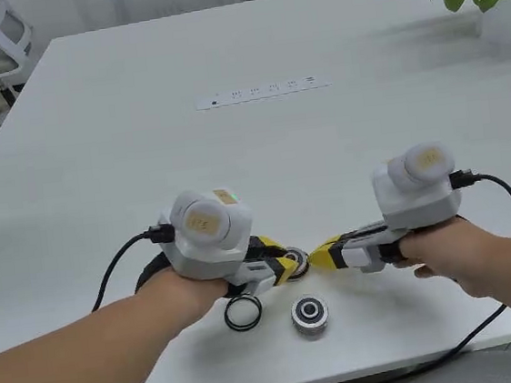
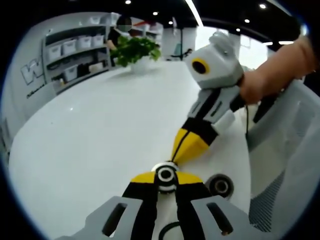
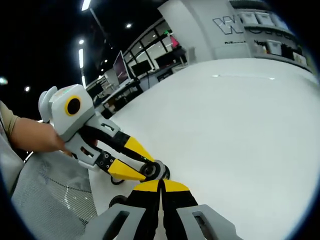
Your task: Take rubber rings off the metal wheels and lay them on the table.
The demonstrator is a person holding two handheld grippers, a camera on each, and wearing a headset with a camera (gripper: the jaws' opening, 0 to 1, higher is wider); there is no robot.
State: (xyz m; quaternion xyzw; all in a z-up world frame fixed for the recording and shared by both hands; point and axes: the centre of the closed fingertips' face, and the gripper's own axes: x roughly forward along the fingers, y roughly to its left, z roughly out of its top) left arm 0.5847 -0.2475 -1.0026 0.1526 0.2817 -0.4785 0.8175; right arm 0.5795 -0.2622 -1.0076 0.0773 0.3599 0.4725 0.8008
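Head view showed your left gripper [image 1: 285, 265] clamped on a metal wheel [image 1: 295, 261] by the table's [image 1: 138, 121] near edge; your right gripper [image 1: 320, 256], jaws pressed together, touched its rim; one rubber ring [image 1: 243, 313] lay beside a second wheel [image 1: 310, 315]; next, I judged, you had to pinch and peel the held wheel's ring.

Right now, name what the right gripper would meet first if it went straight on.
The metal wheel held by the left gripper, right at the right gripper's shut tips, seemingly almost touching.
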